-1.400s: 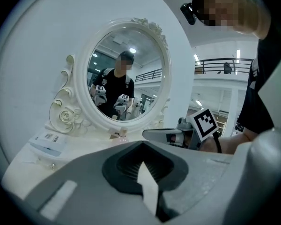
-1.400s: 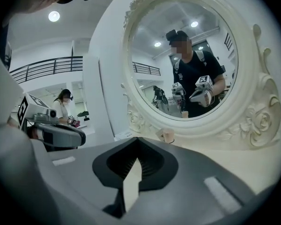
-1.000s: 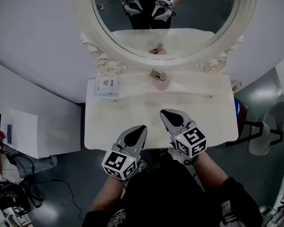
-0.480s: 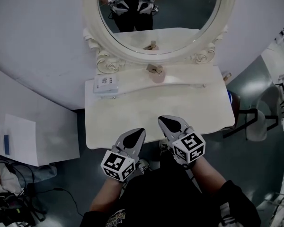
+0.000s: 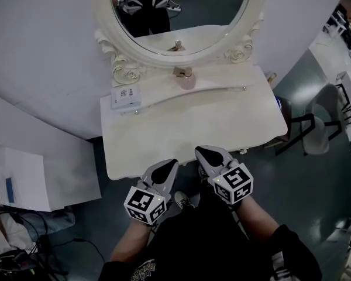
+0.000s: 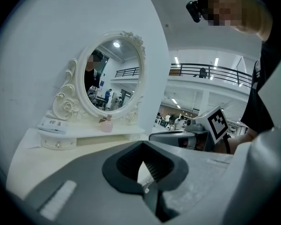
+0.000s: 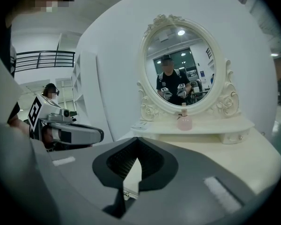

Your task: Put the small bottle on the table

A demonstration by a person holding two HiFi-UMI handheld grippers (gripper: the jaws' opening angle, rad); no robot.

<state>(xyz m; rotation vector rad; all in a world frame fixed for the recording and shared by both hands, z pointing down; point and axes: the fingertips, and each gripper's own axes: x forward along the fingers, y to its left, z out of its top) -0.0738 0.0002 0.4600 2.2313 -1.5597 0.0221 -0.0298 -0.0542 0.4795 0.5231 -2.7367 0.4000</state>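
the small pink glass bottle [image 5: 186,79] stands on the cream carved desk's [image 5: 181,127] raised back shelf, under the oval mirror [image 5: 187,10], well apart from both tools. left tool [image 5: 165,167] and right tool [image 5: 207,154] hover at the near edge, each with jaws together on nothing. best, i judge: open one early, come in level, clamp the bottle's body low. print on the flat white box [image 5: 125,97] is too small to read.

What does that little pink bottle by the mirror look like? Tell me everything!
The small bottle is pale pink and looks like glass. It has a round belly, a short neck and a tan cap. It stands upright on the raised shelf at the back of the white table, right under the oval mirror, which shows its reflection. Only the shelf touches it.
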